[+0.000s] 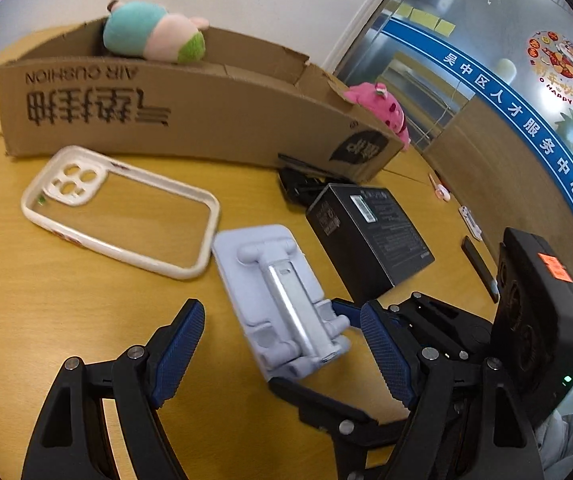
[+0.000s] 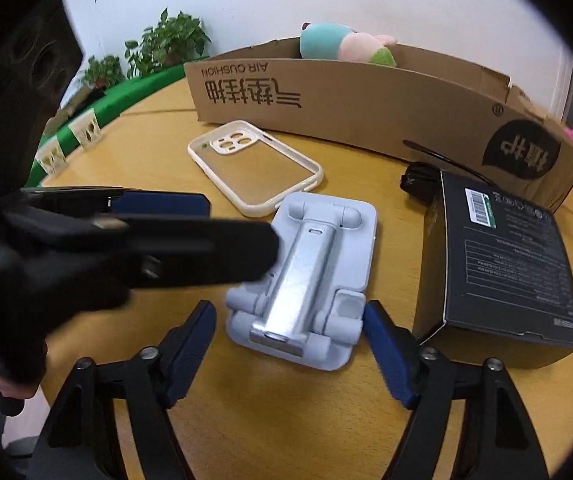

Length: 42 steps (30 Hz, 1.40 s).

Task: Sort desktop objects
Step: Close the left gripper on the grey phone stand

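Observation:
A pale lilac folding phone stand lies flat on the yellow wooden table. My right gripper is open and straddles the stand's near end: the right pad sits right at its edge and the left pad stands a little off it. In the left wrist view the right gripper comes in from the right around that same end. My left gripper is open wide above the stand, touching nothing. It shows as a blurred black shape at the left of the right wrist view.
A clear phone case with a cream rim lies beyond the stand. A black carton lies at its right, a black cable behind. A cardboard box holds a teal-pink plush; a pink plush sits beside it.

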### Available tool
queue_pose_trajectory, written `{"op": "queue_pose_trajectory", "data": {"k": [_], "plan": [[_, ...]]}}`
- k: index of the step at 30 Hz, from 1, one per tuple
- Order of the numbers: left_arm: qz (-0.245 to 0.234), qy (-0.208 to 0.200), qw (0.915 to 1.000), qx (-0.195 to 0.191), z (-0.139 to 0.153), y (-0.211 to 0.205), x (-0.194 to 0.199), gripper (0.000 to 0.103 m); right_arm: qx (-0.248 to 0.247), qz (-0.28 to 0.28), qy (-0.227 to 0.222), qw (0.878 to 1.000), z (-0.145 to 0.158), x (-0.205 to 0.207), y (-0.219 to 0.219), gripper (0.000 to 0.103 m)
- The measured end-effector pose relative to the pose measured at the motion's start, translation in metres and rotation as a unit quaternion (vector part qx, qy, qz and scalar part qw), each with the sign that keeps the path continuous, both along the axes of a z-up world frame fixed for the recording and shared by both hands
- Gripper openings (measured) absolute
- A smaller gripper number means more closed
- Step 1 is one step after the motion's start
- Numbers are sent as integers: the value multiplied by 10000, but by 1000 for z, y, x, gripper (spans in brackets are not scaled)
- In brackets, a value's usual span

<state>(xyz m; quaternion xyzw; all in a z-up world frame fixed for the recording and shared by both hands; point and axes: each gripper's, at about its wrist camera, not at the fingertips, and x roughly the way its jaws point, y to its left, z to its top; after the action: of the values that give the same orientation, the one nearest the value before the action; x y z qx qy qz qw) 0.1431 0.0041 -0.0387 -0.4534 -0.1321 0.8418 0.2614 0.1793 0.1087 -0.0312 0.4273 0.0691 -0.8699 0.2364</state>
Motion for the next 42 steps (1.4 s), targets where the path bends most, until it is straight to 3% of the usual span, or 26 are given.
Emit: {"op": "queue_pose_trajectory", "data": {"k": [2, 6, 11, 15, 18, 20, 22, 24, 25, 28, 34, 42], "plan": [[-41, -139, 9999, 52, -7, 5, -1, 82, -38, 41, -20, 10000, 4, 6, 0, 64], [-43, -152, 9998, -93, -11, 13, 1, 76, -5, 116, 22, 9999, 4, 16, -5, 63], [115, -292, 9994, -131, -12, 5, -3, 49, -307, -19, -110, 9995, 4, 14, 2, 65], [165, -397, 9991, -20, -14, 1, -7, 48, -312, -141, -174, 9993, 5, 6, -1, 68], [186, -391, 9989, -151, -12, 4, -8, 49, -329, -284, -215, 9988, 5, -1, -6, 76], [98, -362, 9988, -327, -10, 12, -9, 62, -144, -297, -114, 9994, 4, -2, -12, 76], [-3, -281, 9979, -584, -9, 21, -9, 65, 35, -291, -14, 9996, 2, -2, -15, 74], [6, -194, 9966, -795, -9, 27, -9, 64, 45, -307, -13, 9995, -1, -3, -17, 74], [98, -157, 9962, -852, -9, 26, -9, 54, 55, -325, -8, 9995, -2, -3, -17, 73], [155, -196, 9976, -640, -11, 21, -9, 53, 1, -345, -11, 9994, -3, -6, -15, 73], [218, -27, 9967, -786, -4, 27, 2, 52, -156, -390, 36, 9991, 0, 1, -7, 72], [293, 580, 9946, -812, 45, 26, 3, 52, -318, -466, 557, 9969, 41, 4, -7, 72]]}}
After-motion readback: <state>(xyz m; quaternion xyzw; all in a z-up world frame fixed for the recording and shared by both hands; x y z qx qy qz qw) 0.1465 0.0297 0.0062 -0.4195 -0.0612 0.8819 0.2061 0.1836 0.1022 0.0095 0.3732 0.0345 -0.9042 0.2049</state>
